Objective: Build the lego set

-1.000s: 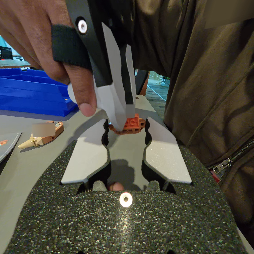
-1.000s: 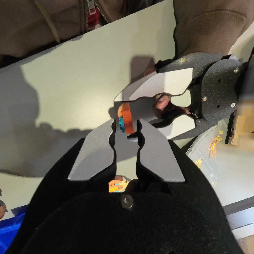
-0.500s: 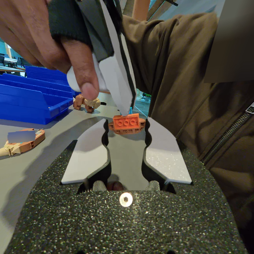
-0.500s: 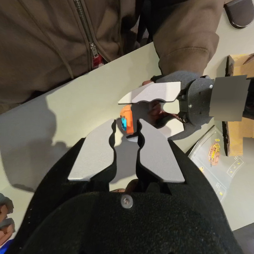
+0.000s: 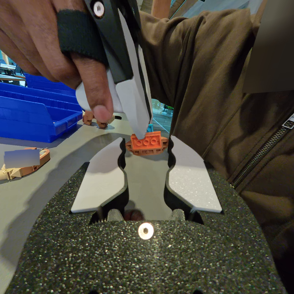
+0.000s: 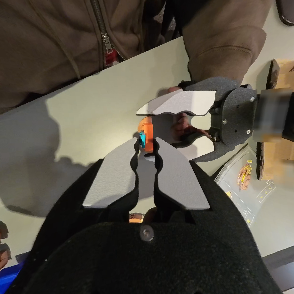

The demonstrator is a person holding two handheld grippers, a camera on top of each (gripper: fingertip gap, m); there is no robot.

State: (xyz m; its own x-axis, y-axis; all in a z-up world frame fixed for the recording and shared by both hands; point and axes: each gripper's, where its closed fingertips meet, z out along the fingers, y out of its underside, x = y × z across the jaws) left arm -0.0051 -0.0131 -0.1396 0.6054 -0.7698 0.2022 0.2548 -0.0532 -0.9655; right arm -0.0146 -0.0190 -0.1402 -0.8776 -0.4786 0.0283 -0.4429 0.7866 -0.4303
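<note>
My left gripper [image 5: 145,141] grips the orange lego piece [image 5: 147,144] across its ends, above the grey table [image 5: 39,183], steadying it so my right gripper [image 6: 146,140], nearly closed, presses its teal brick [image 6: 142,140] on.

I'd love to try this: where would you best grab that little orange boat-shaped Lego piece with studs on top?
By its two narrow rounded ends, coming in level from the side, as the left gripper seems to. The orange boat-shaped Lego piece is long and flat; that leaves its studded top free for the right gripper above.
</note>
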